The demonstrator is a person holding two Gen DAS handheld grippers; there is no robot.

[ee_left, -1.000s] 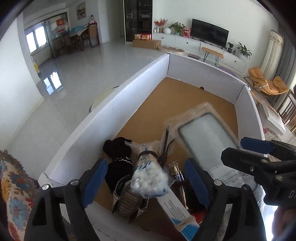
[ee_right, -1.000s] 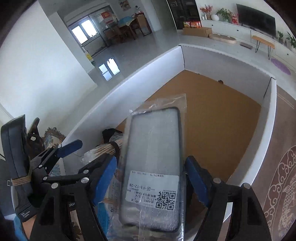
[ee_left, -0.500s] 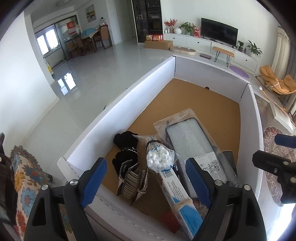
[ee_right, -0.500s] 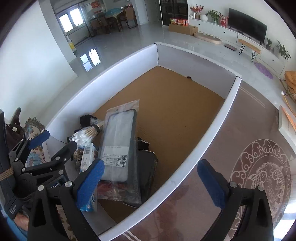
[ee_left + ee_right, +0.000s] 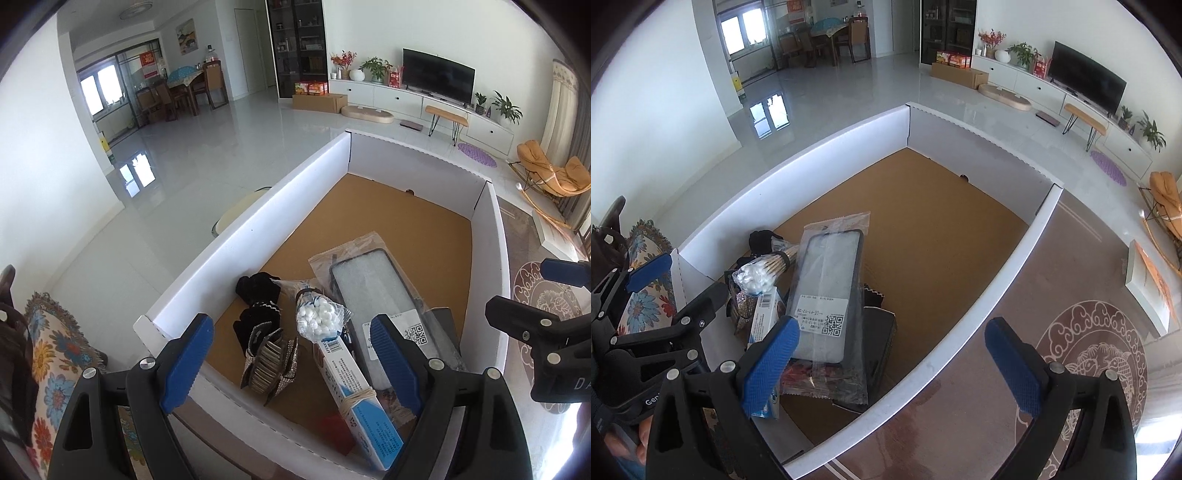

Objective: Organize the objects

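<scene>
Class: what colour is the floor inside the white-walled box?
Cork brown floor; clearest in the right wrist view.

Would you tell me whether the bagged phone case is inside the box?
Inside: the phone case lies flat within the box walls, atop other items.

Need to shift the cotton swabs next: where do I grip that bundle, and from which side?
Grip the cotton swabs around the banded stick section just behind the fluffy tips, coming from above with the fingers across the bundle. It lies tilted on the long box, tips raised toward the camera, and the phone case crowds one side. The left gripper looks nearer.
</scene>
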